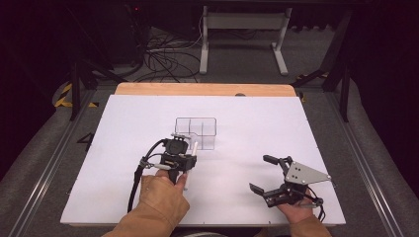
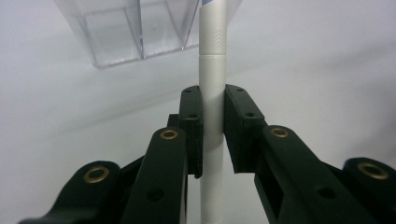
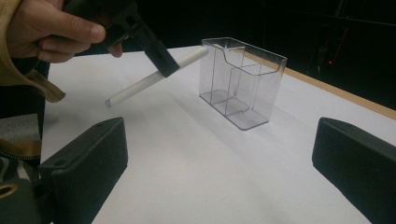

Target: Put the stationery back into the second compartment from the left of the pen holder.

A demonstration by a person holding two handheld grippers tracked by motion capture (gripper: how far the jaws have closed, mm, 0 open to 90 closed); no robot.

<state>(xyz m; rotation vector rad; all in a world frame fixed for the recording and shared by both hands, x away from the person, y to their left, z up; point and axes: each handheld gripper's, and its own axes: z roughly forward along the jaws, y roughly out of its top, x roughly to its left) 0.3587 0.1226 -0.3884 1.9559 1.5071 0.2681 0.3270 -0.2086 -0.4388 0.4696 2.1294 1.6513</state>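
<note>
My left gripper (image 1: 189, 161) is shut on a white pen (image 1: 194, 148) and holds it off the table. The pen's far end points at the clear plastic organizer (image 1: 196, 132), which stands just beyond it on the white sheet. In the left gripper view the pads (image 2: 191, 112) clamp the pen (image 2: 212, 60) mid-barrel, and the organizer (image 2: 135, 32) sits close ahead. In the right gripper view the pen (image 3: 135, 86) slants up toward the organizer's rim (image 3: 243, 79), its tip close to the near corner. My right gripper (image 1: 258, 173) rests open at the right, nothing between its jaws.
A white sheet (image 1: 123, 148) covers the table, with a wooden edge (image 1: 202, 89) showing at the back. Beyond it on the floor are a white desk frame (image 1: 242, 44) and tangled cables (image 1: 163, 59). The organizer has several compartments.
</note>
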